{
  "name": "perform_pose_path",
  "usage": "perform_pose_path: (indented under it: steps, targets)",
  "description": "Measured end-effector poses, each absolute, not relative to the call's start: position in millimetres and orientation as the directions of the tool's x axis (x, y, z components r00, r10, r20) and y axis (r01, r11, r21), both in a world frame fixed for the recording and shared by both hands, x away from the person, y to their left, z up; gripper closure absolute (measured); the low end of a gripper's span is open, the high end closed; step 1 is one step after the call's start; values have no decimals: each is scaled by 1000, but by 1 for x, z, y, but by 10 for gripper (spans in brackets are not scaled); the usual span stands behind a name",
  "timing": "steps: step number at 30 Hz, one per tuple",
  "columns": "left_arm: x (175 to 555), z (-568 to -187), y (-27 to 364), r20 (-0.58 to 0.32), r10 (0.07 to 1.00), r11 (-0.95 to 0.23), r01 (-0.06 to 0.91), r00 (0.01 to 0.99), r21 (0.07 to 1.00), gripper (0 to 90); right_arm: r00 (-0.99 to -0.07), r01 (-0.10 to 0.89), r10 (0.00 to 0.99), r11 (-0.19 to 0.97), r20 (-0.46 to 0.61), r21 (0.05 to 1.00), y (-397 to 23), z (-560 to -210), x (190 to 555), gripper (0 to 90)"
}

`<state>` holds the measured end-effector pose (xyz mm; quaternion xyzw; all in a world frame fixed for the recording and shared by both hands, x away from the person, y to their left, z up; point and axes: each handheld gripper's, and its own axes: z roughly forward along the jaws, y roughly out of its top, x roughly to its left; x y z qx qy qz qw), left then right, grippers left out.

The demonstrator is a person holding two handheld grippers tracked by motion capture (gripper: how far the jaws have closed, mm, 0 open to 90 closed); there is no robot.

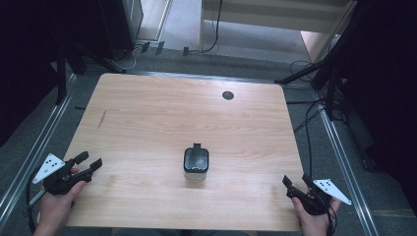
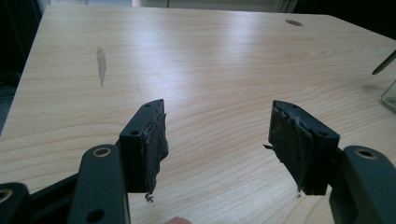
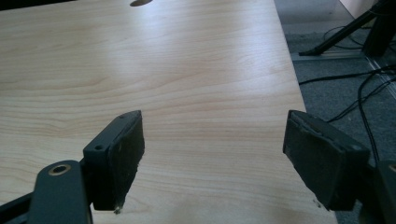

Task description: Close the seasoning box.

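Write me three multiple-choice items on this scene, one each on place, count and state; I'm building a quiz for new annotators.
1. Where does the jar stand?
A. mid-table, nearer the person
B. far left corner
C. on the floor

2. How many jars are on the table?
A. three
B. one
C. two

3. How are the left tongs and right tongs?
A. both shut
B. both open
C. clamping the jar

A: it sits centred, toward the near edge. B: a single dark-lidded jar. B: both gripper views show empty gaps between the jaws.
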<state>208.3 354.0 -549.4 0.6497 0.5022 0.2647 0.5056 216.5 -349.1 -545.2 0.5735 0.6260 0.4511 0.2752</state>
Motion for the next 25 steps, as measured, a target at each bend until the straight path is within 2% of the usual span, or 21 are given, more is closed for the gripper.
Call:
perform_pose_path:
  steps: [5,12,25]
  targets:
    - [211,-551,350,-154,916,-4,392,370,920,375,-222,462,970,13,102,887,-339,-546,216,220]
    - [212,-552,354,-197,910,34,409,364,912,371,-183,490,969,-57,166,870,-347,-546,217,221]
    - [213,-552,354,-191,911,27,411,364,911,372,-174,506,973,-44,152,861,-345,-547,220,225]
